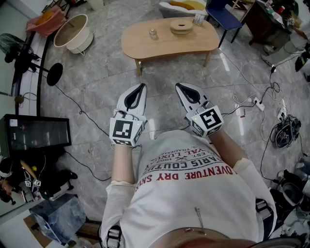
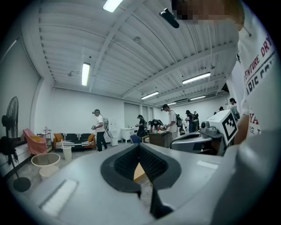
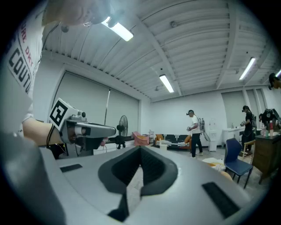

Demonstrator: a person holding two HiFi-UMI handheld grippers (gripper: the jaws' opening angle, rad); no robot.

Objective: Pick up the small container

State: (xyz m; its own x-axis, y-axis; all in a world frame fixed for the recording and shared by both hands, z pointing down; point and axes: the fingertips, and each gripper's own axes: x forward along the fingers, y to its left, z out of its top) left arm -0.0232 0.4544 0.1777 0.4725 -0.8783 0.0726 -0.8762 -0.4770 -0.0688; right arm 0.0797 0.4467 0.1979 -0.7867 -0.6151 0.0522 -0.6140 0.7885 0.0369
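A small clear container (image 1: 153, 34) stands on the low kidney-shaped wooden table (image 1: 145, 47) far ahead in the head view. Next to it lie a round wooden disc (image 1: 181, 26) and a small white item (image 1: 198, 19). Both grippers are held close to the person's chest, well short of the table, pointing toward it. My left gripper (image 1: 142, 86) (image 2: 139, 146) is shut with nothing between its jaws. My right gripper (image 1: 179, 85) (image 3: 140, 148) is shut too and empty. Each gripper view shows the other gripper beside it; only a sliver of the table shows between the left jaws.
A round basket (image 1: 72, 33) sits on the grey tiled floor at far left, beside a fan stand (image 1: 53, 73). A dark screen (image 1: 36, 133) is at left. A blue chair (image 1: 223, 12) stands behind the table. Cables and a power strip (image 1: 257, 103) lie at right. People stand in the background.
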